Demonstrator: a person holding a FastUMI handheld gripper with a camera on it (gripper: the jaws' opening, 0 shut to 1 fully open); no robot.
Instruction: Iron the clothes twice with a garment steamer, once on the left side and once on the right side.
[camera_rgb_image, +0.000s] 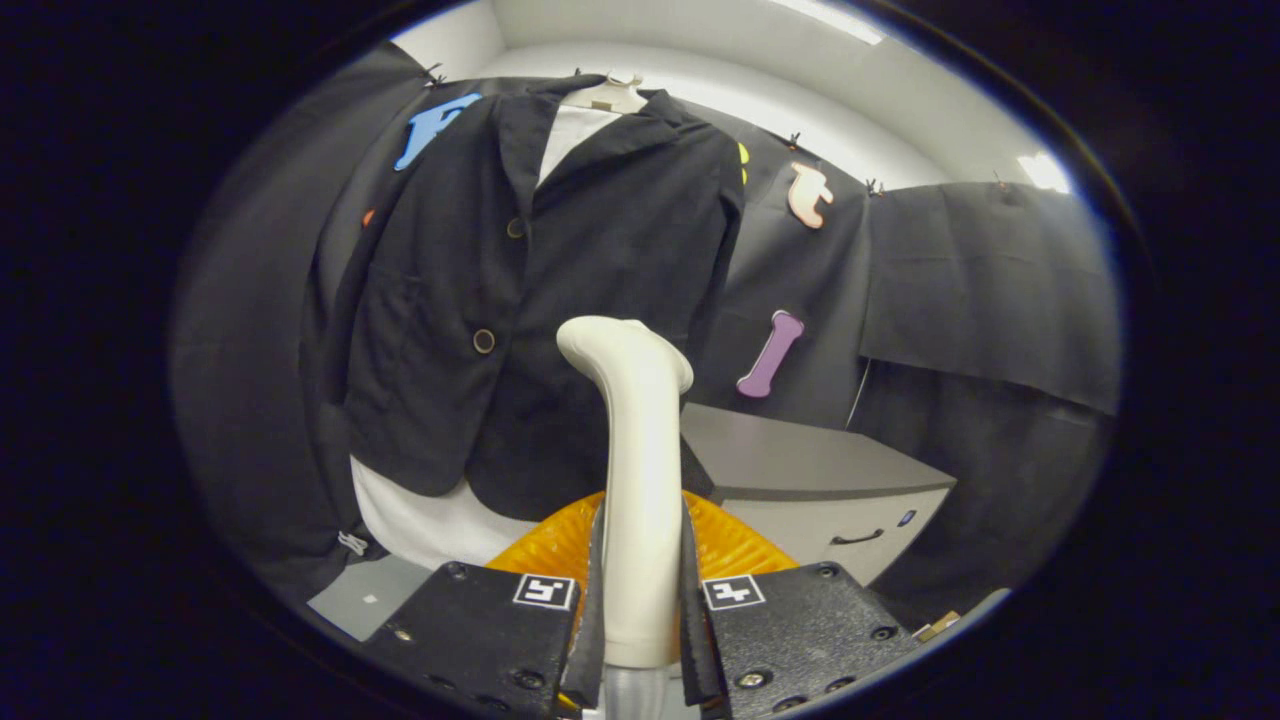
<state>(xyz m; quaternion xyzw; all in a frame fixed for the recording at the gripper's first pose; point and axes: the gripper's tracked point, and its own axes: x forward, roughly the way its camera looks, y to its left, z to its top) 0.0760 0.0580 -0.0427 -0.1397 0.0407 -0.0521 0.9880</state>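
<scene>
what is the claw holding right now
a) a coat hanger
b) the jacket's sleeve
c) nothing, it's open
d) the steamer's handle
d: the claw is shut on the pale steamer, both fingers pressing its handle, with the head raised just short of the dark jacket hanging ahead.

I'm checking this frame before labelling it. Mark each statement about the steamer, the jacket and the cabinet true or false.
1. Both fingers of the gripper press on the white plastic steamer handle. True.
2. The black buttoned jacket lies folded on the grey cabinet. False: it hangs on a hanger, beyond the steamer.
3. A white garment shows below the jacket's hem. True.
4. The steamer's head points at the cabinet. False: it points towards the jacket.
</scene>
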